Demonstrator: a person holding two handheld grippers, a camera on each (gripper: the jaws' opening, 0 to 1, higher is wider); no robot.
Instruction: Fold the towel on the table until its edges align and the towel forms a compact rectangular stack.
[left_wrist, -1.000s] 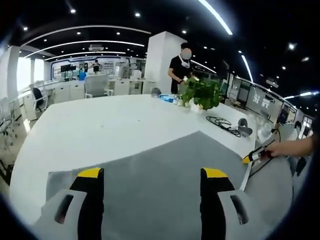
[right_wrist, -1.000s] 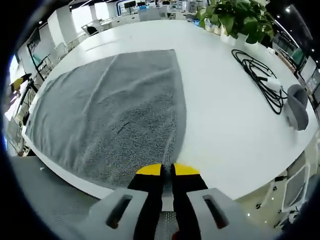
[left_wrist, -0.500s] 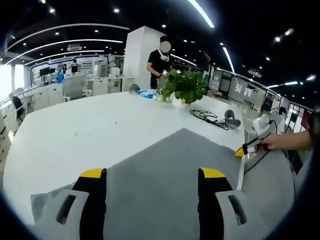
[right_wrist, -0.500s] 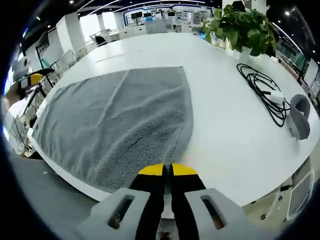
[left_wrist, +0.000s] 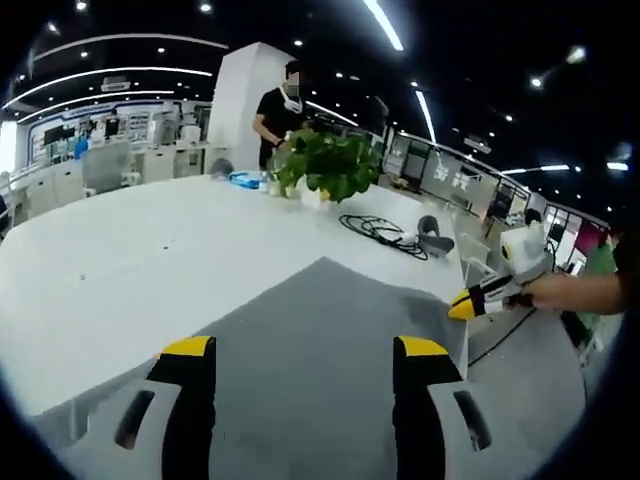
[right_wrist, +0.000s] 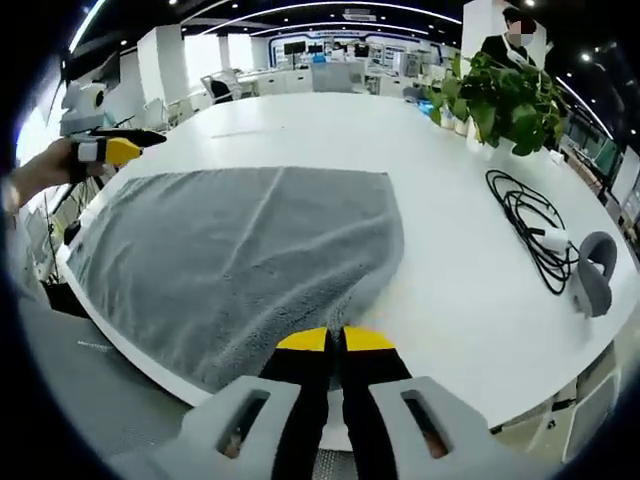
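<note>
We see the grey towel (right_wrist: 240, 270) lying spread flat on the white table (right_wrist: 450, 290), its near edge at the table rim. In the right gripper view the right gripper (right_wrist: 334, 342) at 6 o'clock has its yellow-tipped jaws pressed together on the towel's near corner. In the left gripper view the left gripper (left_wrist: 300, 352) stands with jaws spread wide over the towel (left_wrist: 300, 330), gripping nothing. The right gripper (left_wrist: 470, 302) also shows there at 3 o'clock, at the towel's edge. Potted plant (right_wrist: 505, 95) at 1 o'clock, black cable (right_wrist: 530, 225) and grey headset (right_wrist: 592, 270) at 3 o'clock, well apart from the towel. Person (left_wrist: 280, 105) stands behind the plant.
</note>
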